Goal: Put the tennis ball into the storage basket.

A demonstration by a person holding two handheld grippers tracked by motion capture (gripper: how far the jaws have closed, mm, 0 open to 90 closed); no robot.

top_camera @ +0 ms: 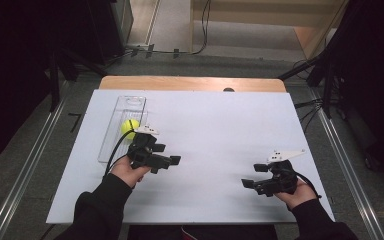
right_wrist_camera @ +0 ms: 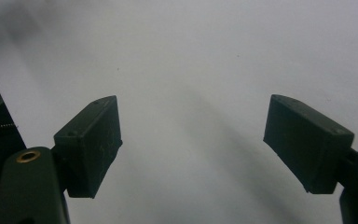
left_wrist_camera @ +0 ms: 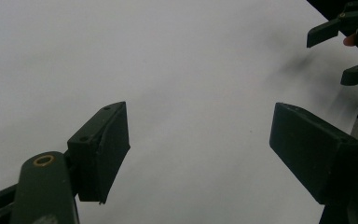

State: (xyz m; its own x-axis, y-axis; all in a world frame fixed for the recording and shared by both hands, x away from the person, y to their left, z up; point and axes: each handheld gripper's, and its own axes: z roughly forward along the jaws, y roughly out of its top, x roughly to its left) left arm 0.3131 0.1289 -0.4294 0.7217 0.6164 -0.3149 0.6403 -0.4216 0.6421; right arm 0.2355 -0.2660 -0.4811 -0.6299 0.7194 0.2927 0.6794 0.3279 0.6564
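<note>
Both grippers, left gripper [top_camera: 167, 161] and right gripper [top_camera: 254, 176], gape wide and empty over the table [top_camera: 220, 130]. Yellow ball [top_camera: 129, 127] sits in a clear tray [top_camera: 110, 135]; probably light and round, so grip across its middle.

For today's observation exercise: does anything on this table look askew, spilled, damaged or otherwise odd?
Nothing stands out. The yellow ball sits inside the clear tray, which lies roughly in line with the table's left edge. The white table shows no spill. The left gripper and right gripper are both open and hold nothing.
</note>
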